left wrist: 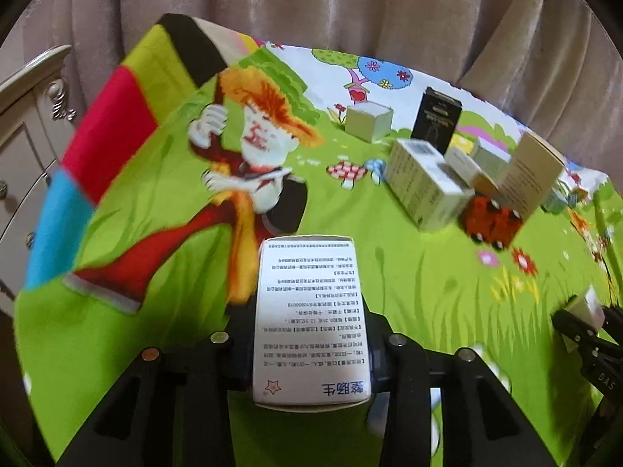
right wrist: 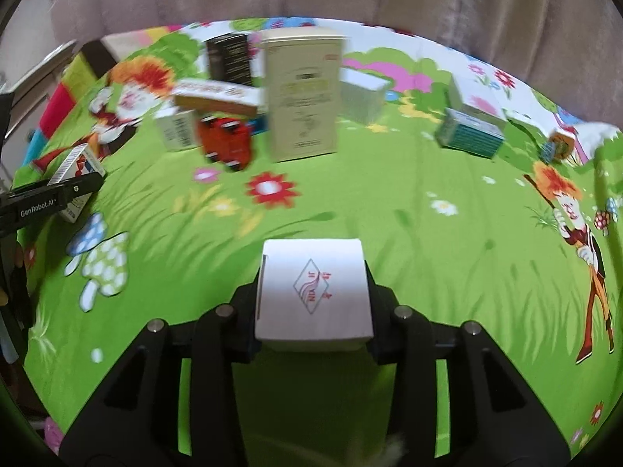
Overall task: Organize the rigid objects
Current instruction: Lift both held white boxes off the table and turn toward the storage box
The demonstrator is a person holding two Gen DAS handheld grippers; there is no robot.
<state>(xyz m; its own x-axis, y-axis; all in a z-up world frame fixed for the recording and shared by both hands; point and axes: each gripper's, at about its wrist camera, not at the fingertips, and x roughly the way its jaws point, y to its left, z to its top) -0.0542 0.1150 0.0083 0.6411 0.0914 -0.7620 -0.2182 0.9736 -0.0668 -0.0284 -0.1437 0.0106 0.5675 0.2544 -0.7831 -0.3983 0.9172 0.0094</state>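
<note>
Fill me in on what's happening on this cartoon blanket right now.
A person is sorting small boxes with a handheld gripper in each hand. The left gripper is clamped on a long white box printed with text, held above the green cartoon blanket. The right gripper is clamped on a squarer white box with a red logo. Farther back, a cluster of boxes is gathered: a tall cream box standing upright, a black box and a red box, with a teal-sided box off to the right.
</note>
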